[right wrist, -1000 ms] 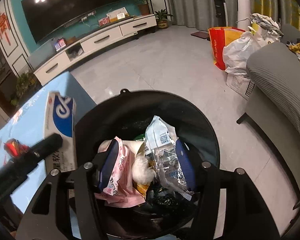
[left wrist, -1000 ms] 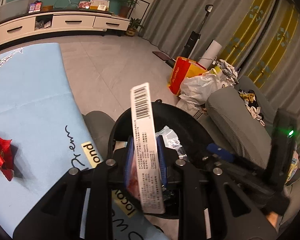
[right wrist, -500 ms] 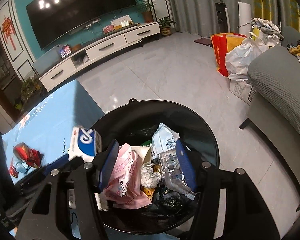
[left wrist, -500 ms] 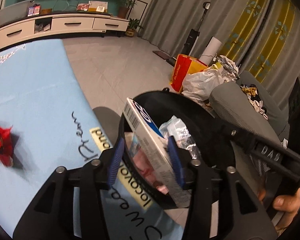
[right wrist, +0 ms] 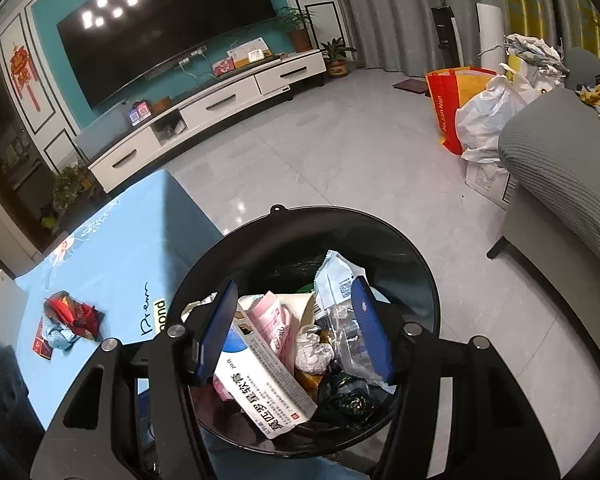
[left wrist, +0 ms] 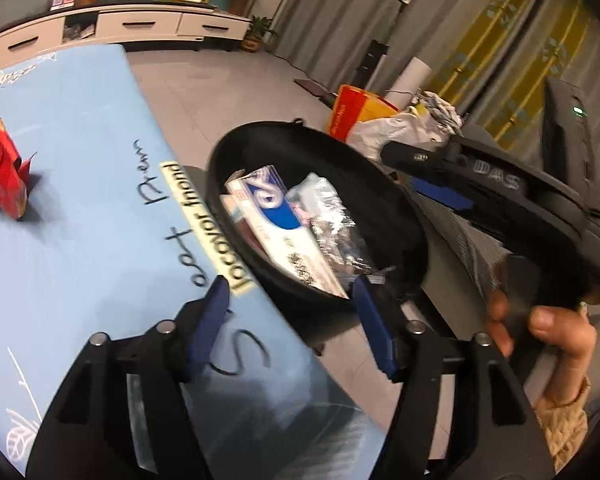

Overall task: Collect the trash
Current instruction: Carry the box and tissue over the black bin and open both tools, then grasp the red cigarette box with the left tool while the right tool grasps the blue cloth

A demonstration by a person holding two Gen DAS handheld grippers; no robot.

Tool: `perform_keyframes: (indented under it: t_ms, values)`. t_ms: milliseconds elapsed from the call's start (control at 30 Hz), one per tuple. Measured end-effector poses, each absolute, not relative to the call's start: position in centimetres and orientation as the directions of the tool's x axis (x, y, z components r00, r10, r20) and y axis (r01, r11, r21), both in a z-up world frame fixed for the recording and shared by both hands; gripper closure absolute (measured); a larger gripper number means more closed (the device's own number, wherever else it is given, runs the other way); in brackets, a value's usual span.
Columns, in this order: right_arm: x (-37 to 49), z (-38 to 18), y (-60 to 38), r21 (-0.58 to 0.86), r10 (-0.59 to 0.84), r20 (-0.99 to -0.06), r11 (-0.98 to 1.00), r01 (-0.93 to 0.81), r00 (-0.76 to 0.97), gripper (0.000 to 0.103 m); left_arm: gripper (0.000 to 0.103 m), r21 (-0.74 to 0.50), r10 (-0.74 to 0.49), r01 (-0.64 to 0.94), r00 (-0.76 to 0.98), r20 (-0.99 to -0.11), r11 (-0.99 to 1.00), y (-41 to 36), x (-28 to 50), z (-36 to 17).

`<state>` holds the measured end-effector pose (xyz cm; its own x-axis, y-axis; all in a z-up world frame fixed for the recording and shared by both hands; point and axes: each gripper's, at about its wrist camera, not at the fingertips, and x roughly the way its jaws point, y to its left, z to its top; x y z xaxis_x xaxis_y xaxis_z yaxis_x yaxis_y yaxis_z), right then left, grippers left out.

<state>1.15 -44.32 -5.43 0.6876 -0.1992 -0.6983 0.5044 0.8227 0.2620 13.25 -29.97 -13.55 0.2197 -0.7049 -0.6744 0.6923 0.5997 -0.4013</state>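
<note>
A round black trash bin stands on the floor beside a table with a light blue cloth. A white and blue box lies in the bin on pink and clear wrappers. My left gripper is open and empty over the table's edge beside the bin. My right gripper is open and empty above the bin; it also shows in the left wrist view. A crumpled red wrapper lies on the cloth.
A grey sofa stands right of the bin. A red bag and a white plastic bag sit on the floor beyond it. A white TV cabinet lines the far wall.
My left gripper opened and let go of the white and blue box, which now lies in the bin. The left gripper pulled back over the table edge.
</note>
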Motion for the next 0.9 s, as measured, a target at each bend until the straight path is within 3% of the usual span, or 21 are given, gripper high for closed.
perform_keyframes:
  t_ms: [67,133,200,267,300,467,700,900]
  values:
    - [1.2,-5.3,-44.1,0.258,-0.201,-0.696,0.826,0.502,0.689,0.044,0.031,-0.377,-0.712,0.714,0.24,-0.66,0.59,-30.1,12.7,-12.5]
    - [1.1,-5.1,-43.9,0.243,-0.21,-0.695,0.832,0.5,0.687,0.042,0.012,-0.356,-0.715,0.719,0.277,-0.642,0.597,-30.0,12.7,-11.2]
    - [1.1,-4.7,-43.7,0.231,-0.226,-0.69,0.831,0.506,0.687,0.033,0.011,-0.357,-0.723,0.719,0.287,-0.628,0.596,-29.9,13.0,-10.2]
    - [0.9,-4.1,-43.5,0.217,-0.25,-0.683,0.828,0.517,0.687,0.026,0.003,-0.348,-0.717,0.708,0.319,-0.619,0.615,-29.8,13.6,-8.9]
    - [0.9,-3.9,-43.4,0.215,-0.253,-0.68,0.828,0.518,0.688,0.018,0.003,-0.351,-0.721,0.705,0.325,-0.612,0.616,-29.6,13.8,-8.3]
    - [0.8,-2.7,-42.6,0.219,-0.26,-0.68,0.82,0.528,0.686,0.009,0.003,-0.344,-0.71,0.68,0.372,-0.598,0.647,-27.3,15.3,-5.7]
    - [1.5,-1.0,-38.9,0.194,-0.225,-0.668,0.868,0.457,0.709,0.008,0.003,-0.347,-0.649,0.579,0.467,-0.6,0.738,-20.7,18.9,-4.0]
    - [3.5,-0.3,-34.7,0.198,-0.111,-0.662,0.928,0.316,0.741,0.008,0.003,-0.313,-0.499,0.395,0.579,-0.645,0.864,-10.9,23.1,-4.1]
